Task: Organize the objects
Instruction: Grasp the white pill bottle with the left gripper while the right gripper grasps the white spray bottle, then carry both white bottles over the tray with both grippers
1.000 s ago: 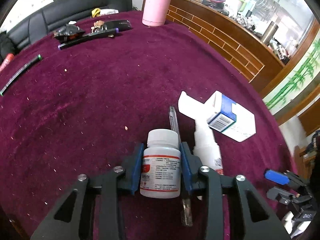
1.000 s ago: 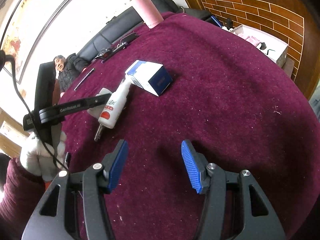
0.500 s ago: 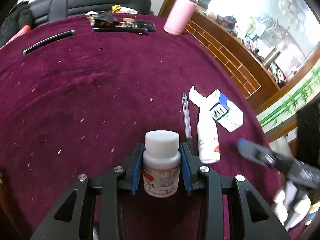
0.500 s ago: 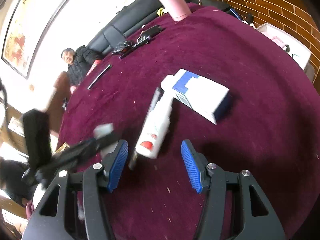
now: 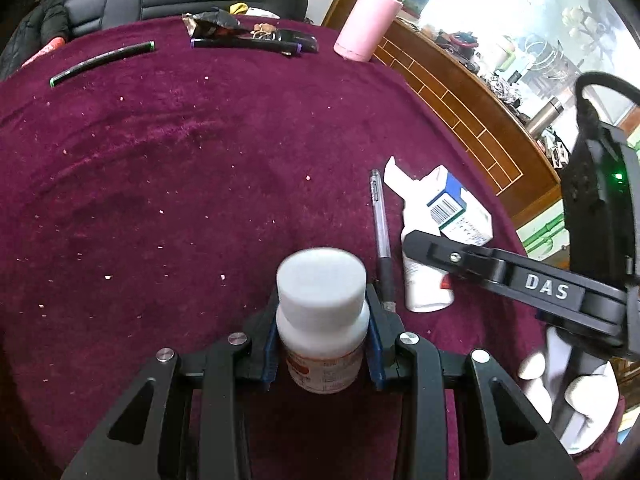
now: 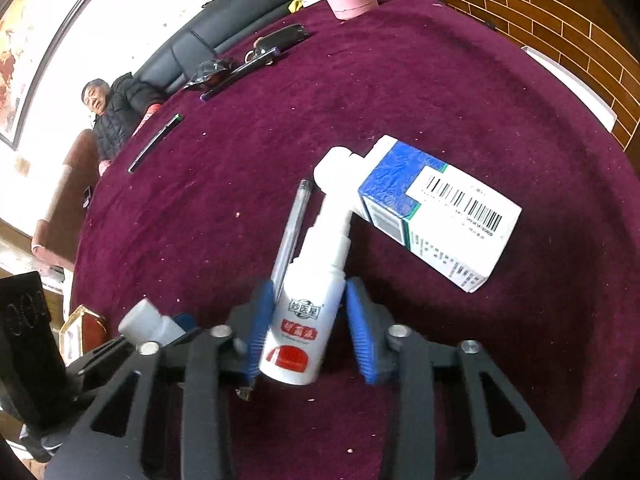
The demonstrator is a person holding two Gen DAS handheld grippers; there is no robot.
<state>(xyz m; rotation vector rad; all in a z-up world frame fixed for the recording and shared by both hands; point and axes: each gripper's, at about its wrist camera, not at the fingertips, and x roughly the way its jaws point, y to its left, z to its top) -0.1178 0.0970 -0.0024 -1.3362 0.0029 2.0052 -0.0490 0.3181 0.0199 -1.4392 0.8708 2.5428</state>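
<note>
While the left gripper (image 5: 323, 348) clamps a white pill bottle (image 5: 322, 320) between its blue pads above the maroon tablecloth (image 5: 180, 168), the right gripper (image 6: 310, 336) has just been closing its jaws around a white spray bottle (image 6: 306, 312) lying near. The left pad touches the bottle; the right pad stands slightly off. A clear pen (image 6: 290, 232) lies just left of the bottle, its near tip hidden under the jaw. The bottle's nozzle reaches a blue-and-white medicine box (image 6: 436, 216). Label text is too small to read.
</note>
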